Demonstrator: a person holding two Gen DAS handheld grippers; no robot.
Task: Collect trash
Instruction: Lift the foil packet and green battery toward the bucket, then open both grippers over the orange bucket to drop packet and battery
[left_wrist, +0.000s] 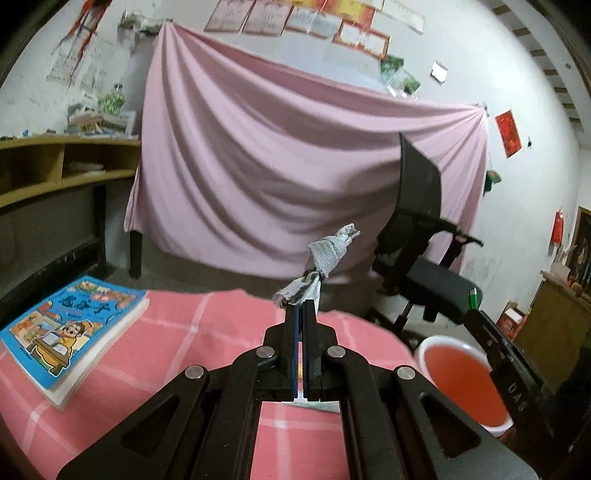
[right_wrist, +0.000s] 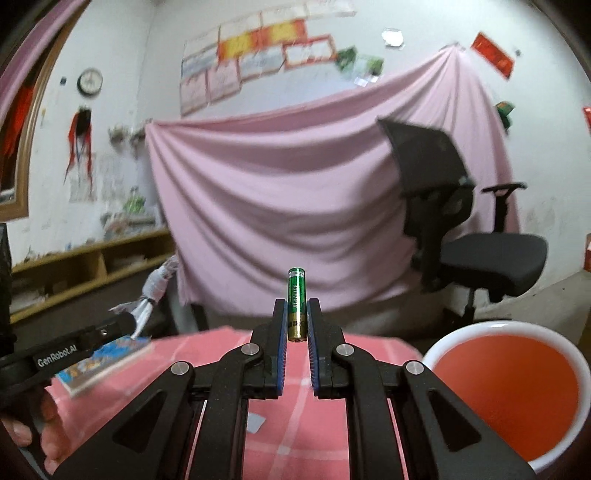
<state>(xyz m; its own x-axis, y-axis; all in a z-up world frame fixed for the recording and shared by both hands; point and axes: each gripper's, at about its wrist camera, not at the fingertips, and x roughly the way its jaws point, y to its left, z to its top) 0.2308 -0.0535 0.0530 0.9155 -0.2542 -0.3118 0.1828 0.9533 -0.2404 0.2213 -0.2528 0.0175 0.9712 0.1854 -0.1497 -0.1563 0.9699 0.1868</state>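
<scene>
A children's book (left_wrist: 70, 332) with a blue cover lies at the left on the pink checked tablecloth (left_wrist: 192, 332). My left gripper (left_wrist: 304, 306) is clamped tight on a twisted, crumpled tissue (left_wrist: 325, 258), holding it up above the table. My right gripper (right_wrist: 297, 314) pinches a green and gold battery (right_wrist: 296, 302) upright between its blue pads. At the far right stands a white-rimmed red bin (right_wrist: 509, 391), beside the table edge.
</scene>
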